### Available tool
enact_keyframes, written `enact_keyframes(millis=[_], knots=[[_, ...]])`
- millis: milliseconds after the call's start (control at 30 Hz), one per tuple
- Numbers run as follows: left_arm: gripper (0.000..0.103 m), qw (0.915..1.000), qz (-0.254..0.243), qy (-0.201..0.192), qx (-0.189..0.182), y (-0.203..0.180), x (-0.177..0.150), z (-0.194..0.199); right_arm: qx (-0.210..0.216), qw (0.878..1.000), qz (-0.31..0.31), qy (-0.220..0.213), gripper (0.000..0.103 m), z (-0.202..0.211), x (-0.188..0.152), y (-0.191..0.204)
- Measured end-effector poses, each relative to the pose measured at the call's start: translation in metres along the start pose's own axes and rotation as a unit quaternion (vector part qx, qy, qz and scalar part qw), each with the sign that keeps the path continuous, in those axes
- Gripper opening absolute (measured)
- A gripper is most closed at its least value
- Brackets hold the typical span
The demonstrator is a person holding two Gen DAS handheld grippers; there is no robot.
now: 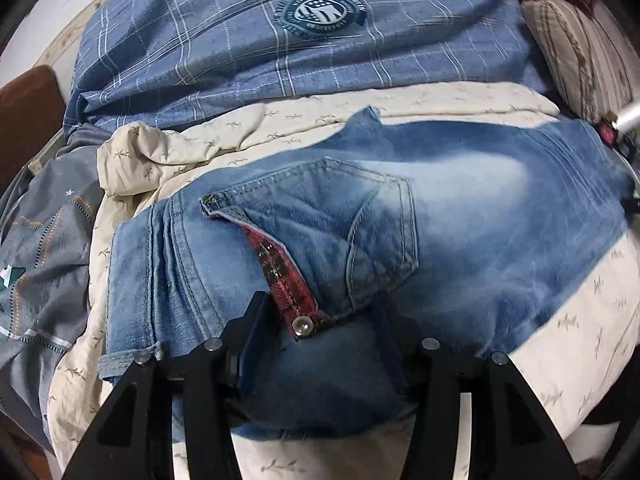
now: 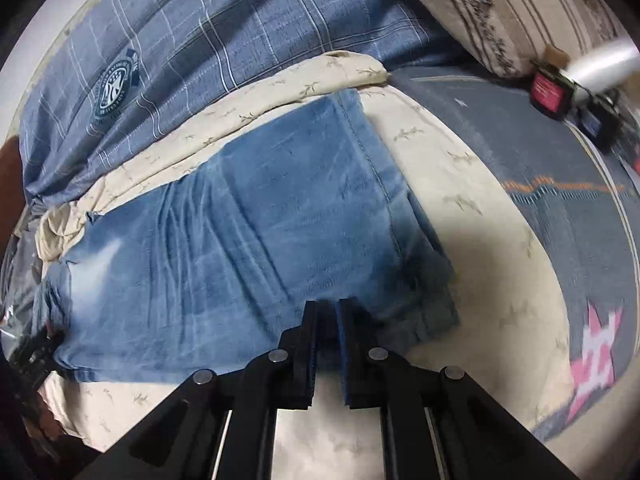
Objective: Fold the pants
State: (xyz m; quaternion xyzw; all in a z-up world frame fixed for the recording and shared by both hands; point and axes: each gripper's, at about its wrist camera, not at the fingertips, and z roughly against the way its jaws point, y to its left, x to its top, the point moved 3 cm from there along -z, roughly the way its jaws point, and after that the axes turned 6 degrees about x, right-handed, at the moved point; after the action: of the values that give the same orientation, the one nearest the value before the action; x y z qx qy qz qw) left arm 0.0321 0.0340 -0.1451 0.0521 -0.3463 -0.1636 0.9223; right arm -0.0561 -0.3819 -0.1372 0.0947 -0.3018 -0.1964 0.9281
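Note:
Light blue jeans [image 1: 460,216] lie folded lengthwise on a cream bedspread [image 1: 560,320]. The left wrist view shows the seat with a back pocket [image 1: 360,232] and a red plaid pocket flap [image 1: 280,272]. My left gripper [image 1: 320,312] stands wide open over the near waist edge, denim between its fingers. The right wrist view shows the leg end of the jeans [image 2: 260,232] with the hem [image 2: 372,160] at right. My right gripper [image 2: 327,320] is nearly closed, pinching the near edge of the leg fabric. The other gripper shows at the left edge [image 2: 36,352].
A blue plaid quilt [image 1: 280,40] with a round crest lies behind the jeans, also in the right wrist view [image 2: 180,48]. A striped pillow [image 1: 580,48] is at far right. A grey patterned sheet [image 2: 560,200] lies right of the cream bedspread [image 2: 500,280].

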Motion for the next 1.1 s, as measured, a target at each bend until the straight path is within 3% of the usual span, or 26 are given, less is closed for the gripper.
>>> enact_keyframes(millis=[100,233,300,400,500,633,733,933,1000,1100], knots=[[0.055,0.9997,0.012,0.003,-0.019,0.007,-0.004,0.003,0.003,1.000,0.002,-0.015,0.011,0.012,-0.008,0.004],[0.054,0.9976,0.059,-0.011,-0.034,0.020,0.004,0.012,0.061,0.994,0.018,-0.091,0.011,0.037,0.000,0.030],[0.054,0.9955,0.081,-0.036,-0.031,0.025,0.012,0.021,0.083,0.991,0.025,-0.104,0.011,0.032,0.005,0.047],[0.054,0.9928,0.105,-0.054,-0.023,0.028,0.021,0.026,0.100,0.990,0.050,-0.080,0.011,0.012,0.008,0.079],[0.054,0.9927,0.113,-0.042,-0.001,0.025,0.027,0.020,0.115,0.988,0.086,-0.049,0.011,-0.008,0.004,0.114],[0.054,0.9951,0.098,0.005,0.015,0.020,0.021,0.001,0.128,0.982,0.139,-0.011,0.011,-0.029,-0.012,0.157],[0.055,0.9975,0.066,-0.001,0.028,0.014,0.017,0.003,0.146,0.975,0.169,0.018,0.011,-0.044,-0.028,0.180],[0.055,0.9986,0.050,0.008,0.014,0.017,0.010,0.003,0.159,0.958,0.227,0.074,0.012,-0.072,-0.060,0.222],[0.055,0.9989,0.044,0.010,0.008,0.016,0.008,0.004,0.154,0.953,0.249,0.074,0.012,-0.074,-0.069,0.231],[0.055,0.9994,0.031,0.016,-0.006,0.015,0.001,0.006,0.183,0.941,0.266,0.101,0.013,-0.076,-0.080,0.239]])
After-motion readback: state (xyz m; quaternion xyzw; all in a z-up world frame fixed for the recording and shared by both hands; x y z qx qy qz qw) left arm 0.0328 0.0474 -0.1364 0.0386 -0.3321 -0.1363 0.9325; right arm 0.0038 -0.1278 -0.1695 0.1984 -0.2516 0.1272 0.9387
